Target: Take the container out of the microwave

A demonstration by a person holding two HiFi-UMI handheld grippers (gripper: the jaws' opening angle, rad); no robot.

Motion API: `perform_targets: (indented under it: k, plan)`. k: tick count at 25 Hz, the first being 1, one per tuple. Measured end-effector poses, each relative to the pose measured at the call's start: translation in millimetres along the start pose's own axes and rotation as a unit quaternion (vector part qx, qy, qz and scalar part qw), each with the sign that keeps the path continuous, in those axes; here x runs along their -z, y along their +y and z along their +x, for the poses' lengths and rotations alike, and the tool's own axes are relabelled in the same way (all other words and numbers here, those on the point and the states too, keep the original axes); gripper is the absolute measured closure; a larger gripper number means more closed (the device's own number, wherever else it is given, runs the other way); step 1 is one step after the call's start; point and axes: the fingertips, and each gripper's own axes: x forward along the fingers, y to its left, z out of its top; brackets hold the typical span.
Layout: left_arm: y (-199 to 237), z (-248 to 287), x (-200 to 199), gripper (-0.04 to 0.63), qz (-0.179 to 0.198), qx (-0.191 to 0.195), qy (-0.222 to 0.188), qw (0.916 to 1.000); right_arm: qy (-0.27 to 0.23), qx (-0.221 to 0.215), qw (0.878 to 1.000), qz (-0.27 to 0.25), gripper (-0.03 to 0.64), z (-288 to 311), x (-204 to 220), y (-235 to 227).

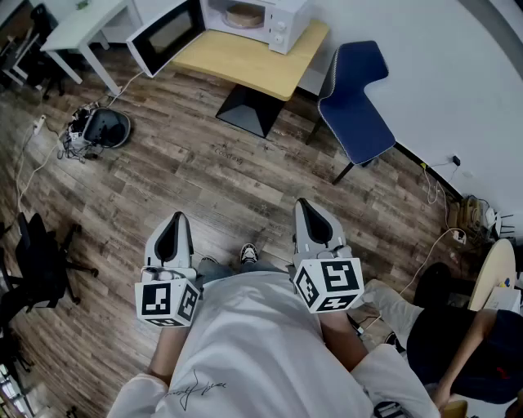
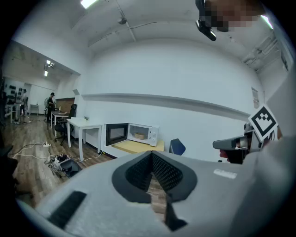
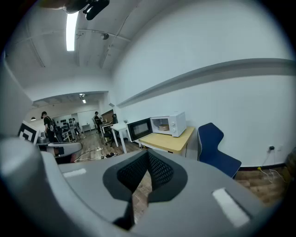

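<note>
Likely light and stiff, maybe a bit slick; best pinched at the rim, judging from afar. Low, round, tan container, sitting inside the open microwave on the yellow bench, top centre of head view, well apart from both grippers. Noted on left gripper and right gripper: fingers pressed together, pinching nothing.

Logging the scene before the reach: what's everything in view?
microwave: one, white, door open, on the wooden table
container: one, tan, inside the microwave
wooden table: one, light wood, top centre
chair: one, blue, right of wooden table
white table: one, top left
office chair: one, black, left edge
round device: one, dark, floor, among cables
seated person: one, lower right
left gripper: grey, jaws together, empty
right gripper: grey, jaws together, empty
</note>
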Motion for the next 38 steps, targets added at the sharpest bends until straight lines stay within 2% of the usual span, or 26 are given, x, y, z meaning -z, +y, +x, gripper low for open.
perform_targets:
  k: [5, 9, 14, 16, 19, 22, 24, 28, 30, 38]
  plan:
    - [0, 3, 1, 0.601, 0.003, -0.002, 0.002, 1.0000, 0.004, -0.015, 1.000, -0.012, 0.609, 10, 1, 5]
    - [-2, 6, 3, 0.601, 0.001, -0.002, 0.005, 1.0000, 0.021, -0.005, 1.000, -0.016, 0.615, 14, 9, 1]
    - [-2, 13, 3, 0.601, 0.002, -0.008, 0.009, 0.9999, 0.026, -0.015, 0.999, 0.011, 0.618, 21, 16, -6]
    - [-6, 14, 5, 0.601, 0.000, -0.007, 0.012, 0.9999, 0.023, -0.042, 0.998, 0.037, 0.618, 21, 18, -4]
    - [-11, 16, 7, 0.601, 0.016, -0.002, 0.022, 0.9996, -0.005, -0.114, 0.990, 0.080, 0.609, 20, 7, 14]
    - [-13, 24, 11, 0.601, 0.026, 0.005, 0.035, 0.9990, -0.024, -0.157, 0.986, 0.055, 0.607, 24, -4, 28]
    - [-13, 35, 14, 0.601, 0.018, 0.010, 0.041, 0.9989, -0.032, -0.146, 0.988, 0.045, 0.609, 31, -10, 22]
    - [-5, 63, 8, 0.601, 0.014, 0.021, 0.043, 0.9988, -0.073, -0.037, 0.995, 0.048, 0.611, 50, -25, -14]
    - [2, 77, 2, 0.601, 0.013, 0.031, 0.038, 0.9987, -0.072, -0.009, 0.996, 0.049, 0.611, 63, -29, -20]
    - [43, 138, -32, 0.601, 0.027, 0.053, 0.026, 0.9979, -0.048, 0.002, 0.997, 0.062, 0.609, 132, -50, -8]
